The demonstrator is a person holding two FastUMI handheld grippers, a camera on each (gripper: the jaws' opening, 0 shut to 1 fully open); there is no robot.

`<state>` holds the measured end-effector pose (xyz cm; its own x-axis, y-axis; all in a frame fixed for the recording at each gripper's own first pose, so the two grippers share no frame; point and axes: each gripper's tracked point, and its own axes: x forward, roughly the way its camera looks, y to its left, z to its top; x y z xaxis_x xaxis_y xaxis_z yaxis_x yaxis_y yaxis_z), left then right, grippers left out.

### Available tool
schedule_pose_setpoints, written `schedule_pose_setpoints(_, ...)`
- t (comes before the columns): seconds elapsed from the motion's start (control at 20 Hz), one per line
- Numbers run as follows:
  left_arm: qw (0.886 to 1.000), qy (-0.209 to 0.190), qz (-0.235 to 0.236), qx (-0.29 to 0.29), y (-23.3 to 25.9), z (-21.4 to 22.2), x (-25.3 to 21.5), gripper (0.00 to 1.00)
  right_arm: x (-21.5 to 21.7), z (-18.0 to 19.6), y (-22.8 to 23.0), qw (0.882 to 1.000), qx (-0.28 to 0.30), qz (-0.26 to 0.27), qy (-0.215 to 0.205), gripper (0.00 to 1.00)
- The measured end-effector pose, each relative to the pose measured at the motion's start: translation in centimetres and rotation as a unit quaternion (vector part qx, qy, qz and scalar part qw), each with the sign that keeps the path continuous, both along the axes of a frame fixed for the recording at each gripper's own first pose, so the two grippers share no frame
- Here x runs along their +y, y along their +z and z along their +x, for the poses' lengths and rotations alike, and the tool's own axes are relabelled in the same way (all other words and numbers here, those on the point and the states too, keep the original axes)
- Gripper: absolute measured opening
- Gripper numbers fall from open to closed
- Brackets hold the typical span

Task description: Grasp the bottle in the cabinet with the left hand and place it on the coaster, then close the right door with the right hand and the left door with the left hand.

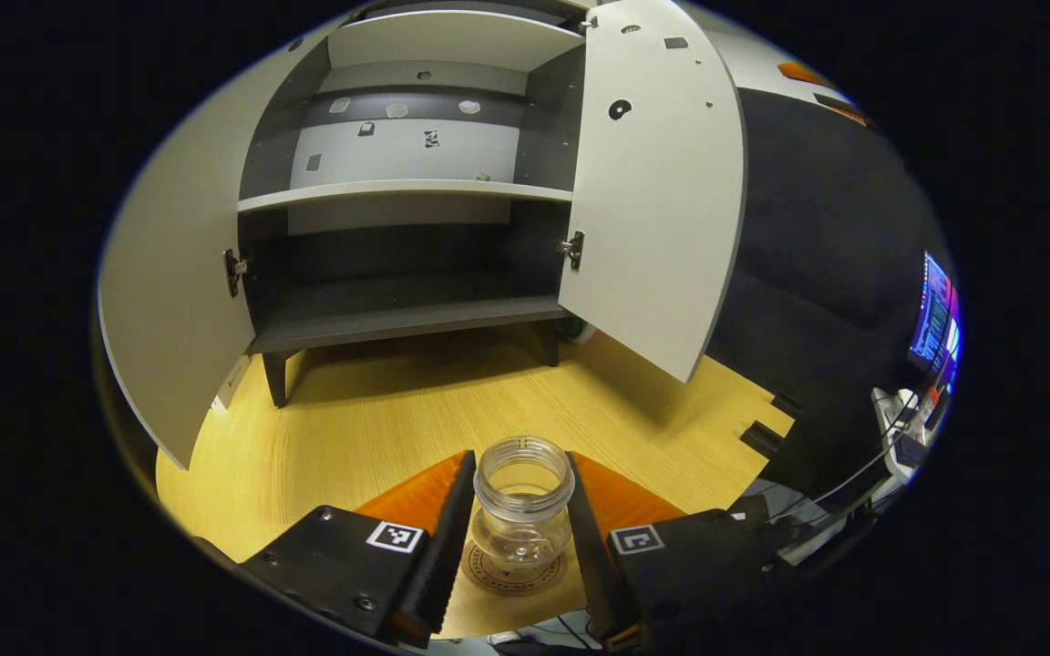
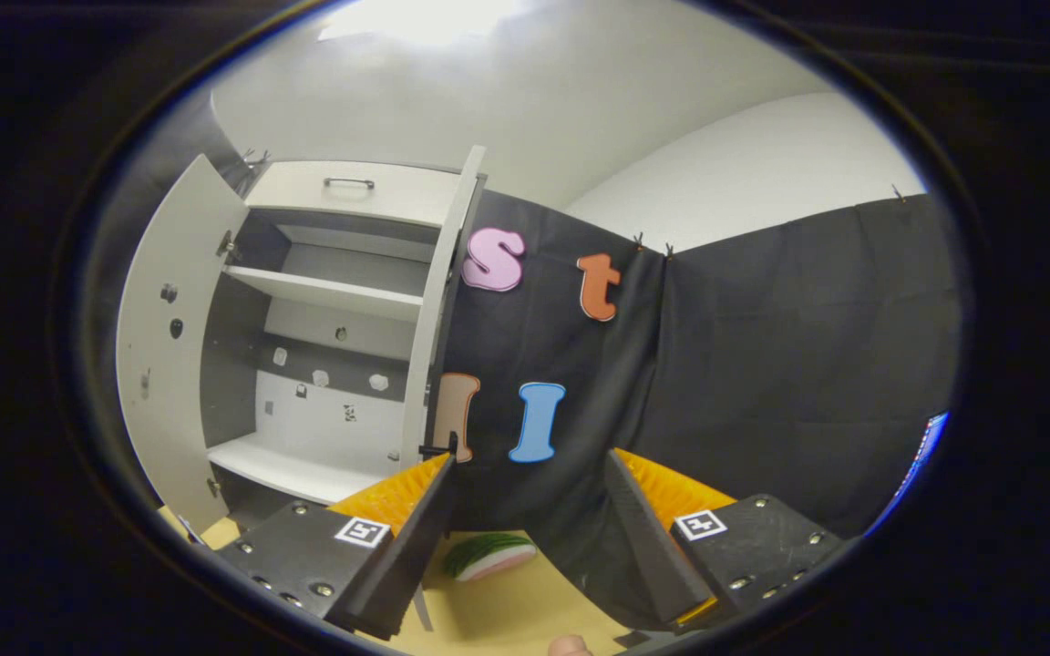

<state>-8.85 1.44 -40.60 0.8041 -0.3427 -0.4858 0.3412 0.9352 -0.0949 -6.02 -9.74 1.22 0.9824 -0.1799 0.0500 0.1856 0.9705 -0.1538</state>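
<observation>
You are holding the left gripper (image 1: 522,510) low over the pale wooden tabletop (image 1: 379,410), its jaws standing on either side of the clear, ribbed-neck, lidless bottle (image 1: 523,506), which is sitting upright on the round printed coaster (image 1: 514,572). Whether the fingers are pressing the bottle or standing just off it you cannot tell from here, since the gaps at its sides are too slight to read. Judging by that, the placing step is looking nearly done, and letting go cleanly matters because the smooth, light bottle could tip. Beyond it, the grey-and-white cabinet (image 1: 416,191) is standing with bare flat shelves and both slab doors swung wide, the right door (image 1: 662,182) hanging on small metal hinges. You are keeping the right gripper (image 2: 525,519) raised with its jaws spread apart and gripping nothing, probably waiting its turn for that door (image 2: 438,319); a green-rimmed slice-shaped object (image 2: 488,556) is lying on the table below it.
</observation>
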Motion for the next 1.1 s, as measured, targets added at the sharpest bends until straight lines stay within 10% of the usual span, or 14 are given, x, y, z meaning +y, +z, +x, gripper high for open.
schedule_pose_setpoints(1.1, 0.995, -0.026, -0.070, -0.066, 13.5, 1.4, -2.7, 0.77, 1.8, 1.9, -2.4, 0.999, 0.040, 0.004, 0.024, 0.98)
